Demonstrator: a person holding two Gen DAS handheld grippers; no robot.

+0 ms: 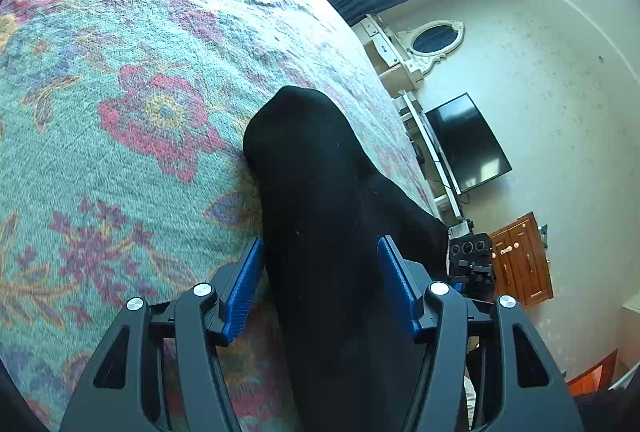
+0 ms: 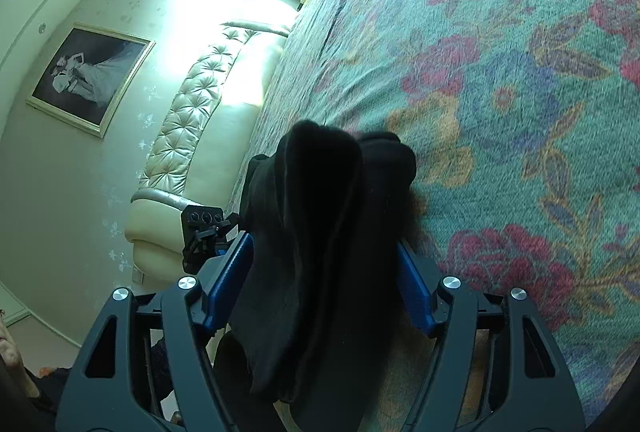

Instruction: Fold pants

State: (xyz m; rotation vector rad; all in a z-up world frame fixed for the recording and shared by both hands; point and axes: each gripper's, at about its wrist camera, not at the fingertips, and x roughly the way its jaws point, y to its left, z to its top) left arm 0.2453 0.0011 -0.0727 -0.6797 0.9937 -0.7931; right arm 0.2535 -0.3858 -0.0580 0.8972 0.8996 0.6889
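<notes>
Most of both views is filled by the bed (image 1: 120, 71), covered with a fuzzy teal blanket (image 2: 500, 111) patterned in red, blue and yellow flowers. On it lie the black pants (image 1: 320, 211), bunched into a thick dark length that runs from the blanket back between the fingers of both grippers. In the right wrist view the pants (image 2: 320, 232) show several stacked folds, and their far end rests on the blanket near the bed's edge. The left gripper (image 1: 320, 292) has its blue pads on either side of the cloth, jaws set wide, and I cannot tell whether they press it. The right gripper (image 2: 324, 280) likewise straddles the fabric; whether it grips is unclear. Beyond the bed, the left view shows a dark television (image 1: 468, 143) on the wall and a wooden cabinet (image 1: 520, 264); the right view shows a tufted headboard (image 2: 192, 119) and a framed picture (image 2: 88, 75).
</notes>
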